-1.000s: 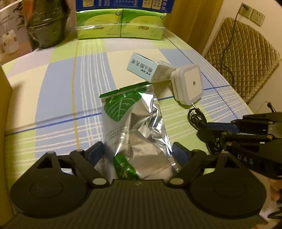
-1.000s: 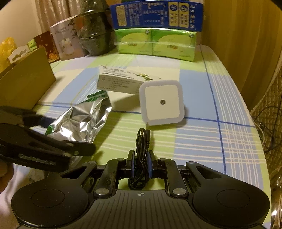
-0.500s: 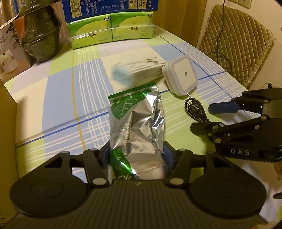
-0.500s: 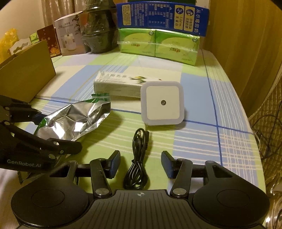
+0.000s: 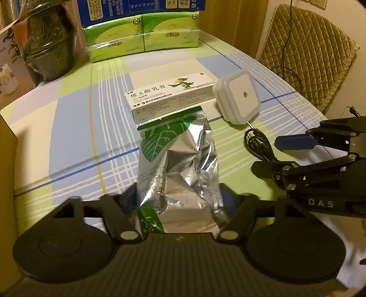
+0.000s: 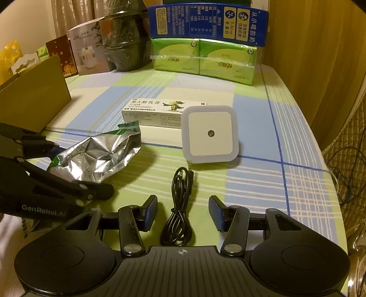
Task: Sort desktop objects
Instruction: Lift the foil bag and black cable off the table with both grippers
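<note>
A crumpled silver foil bag (image 5: 178,160) with green print lies on the checked tablecloth. It sits between the fingers of my left gripper (image 5: 179,192), whose jaws are opening and stand just clear of the bag's sides. From the right wrist view, the bag (image 6: 100,155) and the left gripper (image 6: 82,169) are at the left. My right gripper (image 6: 183,201) is open, and a coiled black cable (image 6: 177,219) lies loose on the cloth between its fingers. Beyond the cable stand a white square night light (image 6: 210,134) and a flat white medicine box (image 6: 151,109).
A brown cardboard box (image 6: 34,96) stands at the left table edge. Green tissue packs (image 6: 203,59) under a blue carton (image 6: 205,20) and a dark wrapped pot (image 6: 123,45) line the back. A quilted chair (image 5: 308,50) stands beyond the right edge.
My right gripper opened and let go of the black cable, which now lies on the cloth. My left gripper's jaws closed in on the foil bag, then widened a little.
</note>
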The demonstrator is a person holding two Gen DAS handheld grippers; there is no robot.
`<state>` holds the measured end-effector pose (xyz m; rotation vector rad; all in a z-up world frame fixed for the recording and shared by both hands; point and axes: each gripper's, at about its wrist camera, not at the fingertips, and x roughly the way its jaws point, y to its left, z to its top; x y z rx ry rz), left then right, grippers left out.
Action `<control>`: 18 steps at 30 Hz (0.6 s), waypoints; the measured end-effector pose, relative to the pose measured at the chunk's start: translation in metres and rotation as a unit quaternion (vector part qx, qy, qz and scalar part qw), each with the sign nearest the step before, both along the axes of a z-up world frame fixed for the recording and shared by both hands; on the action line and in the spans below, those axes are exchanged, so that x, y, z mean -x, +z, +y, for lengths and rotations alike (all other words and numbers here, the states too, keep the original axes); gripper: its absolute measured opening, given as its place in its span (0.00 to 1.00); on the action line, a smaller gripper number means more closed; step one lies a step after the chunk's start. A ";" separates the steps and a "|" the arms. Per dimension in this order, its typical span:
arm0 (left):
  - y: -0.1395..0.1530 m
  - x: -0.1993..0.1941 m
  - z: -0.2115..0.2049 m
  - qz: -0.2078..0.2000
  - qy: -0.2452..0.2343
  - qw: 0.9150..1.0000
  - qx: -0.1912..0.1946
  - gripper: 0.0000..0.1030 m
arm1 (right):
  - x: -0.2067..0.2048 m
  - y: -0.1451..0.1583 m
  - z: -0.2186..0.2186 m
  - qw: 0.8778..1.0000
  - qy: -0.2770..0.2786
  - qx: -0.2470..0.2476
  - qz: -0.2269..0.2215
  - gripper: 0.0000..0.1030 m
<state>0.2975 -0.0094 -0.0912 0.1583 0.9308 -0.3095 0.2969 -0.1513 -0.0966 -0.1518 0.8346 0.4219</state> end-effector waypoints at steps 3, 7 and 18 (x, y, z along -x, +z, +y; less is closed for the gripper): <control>0.002 0.001 0.001 -0.002 -0.002 1.000 -0.008 0.51 | 0.000 0.000 0.000 1.000 -0.002 -0.001 -0.003 0.46; 0.003 0.005 -0.002 -0.009 -0.007 1.000 -0.020 0.48 | -0.001 0.000 0.000 1.000 -0.006 -0.002 -0.007 0.39; 0.000 0.002 0.004 -0.006 -0.006 1.000 -0.007 0.59 | 0.000 -0.002 0.009 1.000 0.000 0.006 -0.012 0.12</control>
